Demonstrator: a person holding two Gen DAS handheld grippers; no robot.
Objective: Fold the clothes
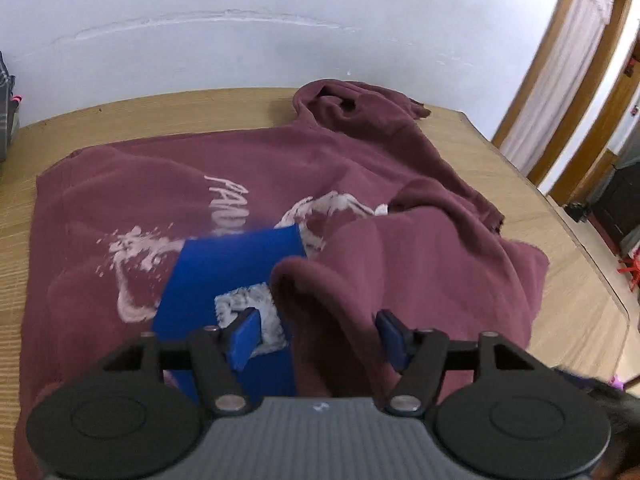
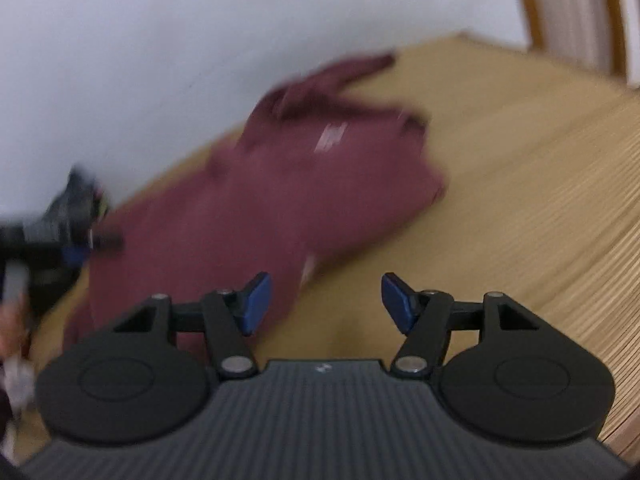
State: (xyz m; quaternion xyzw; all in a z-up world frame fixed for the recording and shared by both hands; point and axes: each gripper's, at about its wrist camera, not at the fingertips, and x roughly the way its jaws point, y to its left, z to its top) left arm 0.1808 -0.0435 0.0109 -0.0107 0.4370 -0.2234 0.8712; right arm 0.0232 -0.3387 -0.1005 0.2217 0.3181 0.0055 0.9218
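Each claw (image 1: 318, 338) (image 2: 326, 304) has blue finger pads (image 1: 244, 338), black linkage arms with silver screws, round black discs and a ribbed grey body.

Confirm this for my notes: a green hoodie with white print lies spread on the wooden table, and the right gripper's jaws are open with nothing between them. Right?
Not quite: the hoodie is maroon, not green, as the left wrist view shows. The rest holds: white print, wooden table, right gripper open and empty.
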